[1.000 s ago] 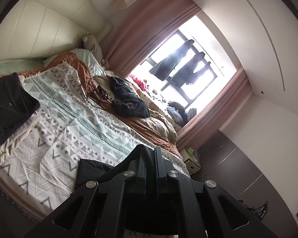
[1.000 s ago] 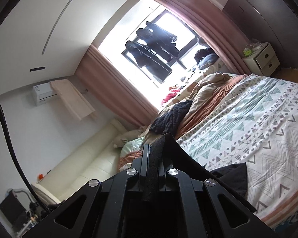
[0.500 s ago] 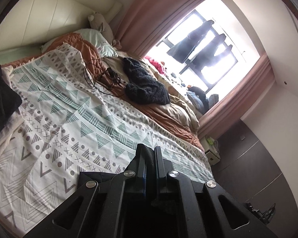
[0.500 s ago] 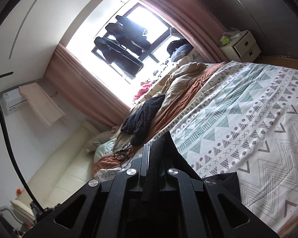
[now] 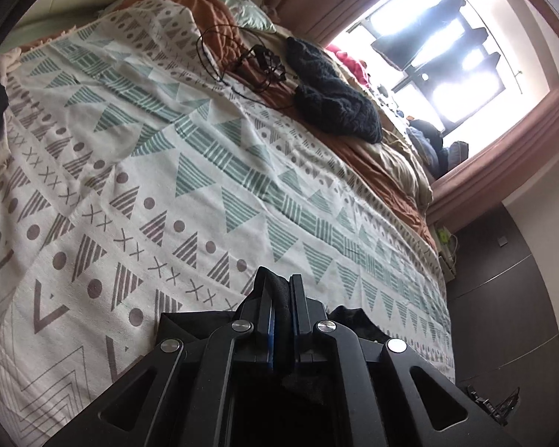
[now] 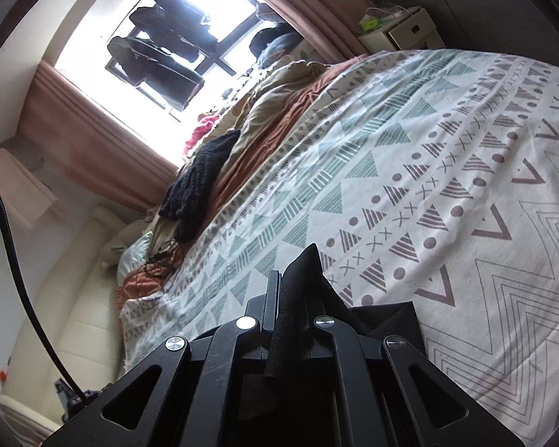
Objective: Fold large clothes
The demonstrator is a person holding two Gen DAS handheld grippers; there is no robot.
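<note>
Left tongs (image 5: pixel 281 290): clenched on a fold of the black garment (image 5: pixel 279 298); cloth fills the narrow gap between the blue-lined pads.
Right tongs (image 6: pixel 290 279): clenched on another part of the same black garment (image 6: pixel 302 272); a pointed peak of cloth stands up past the tips.
Garment position: low in both wrist views, at about 6 o'clock, hanging just above the patterned bedspread (image 5: pixel 167 156); some slack shows spreading at 4 o'clock of the right tongs and to both sides of the left tongs.
Stage (judged): garment carried by two points over the bed, ready to be laid out flat; no fold is visible yet.
Bed clutter: dark knitted item (image 5: pixel 335 100) and a tangle of cables (image 5: pixel 249 63) at 12 to 1 o'clock in the left view, well apart from the tongs.
Risk one: thin bite on the cloth (only an edge is pinched), so a quick swing could pull it free.
Risk two: uneven height between the two hands would land the garment creased or skewed.
Risk three: laying too far up the bed could snag the cables.
Unknown: the garment's full outline is hidden beneath the tongs.
</note>
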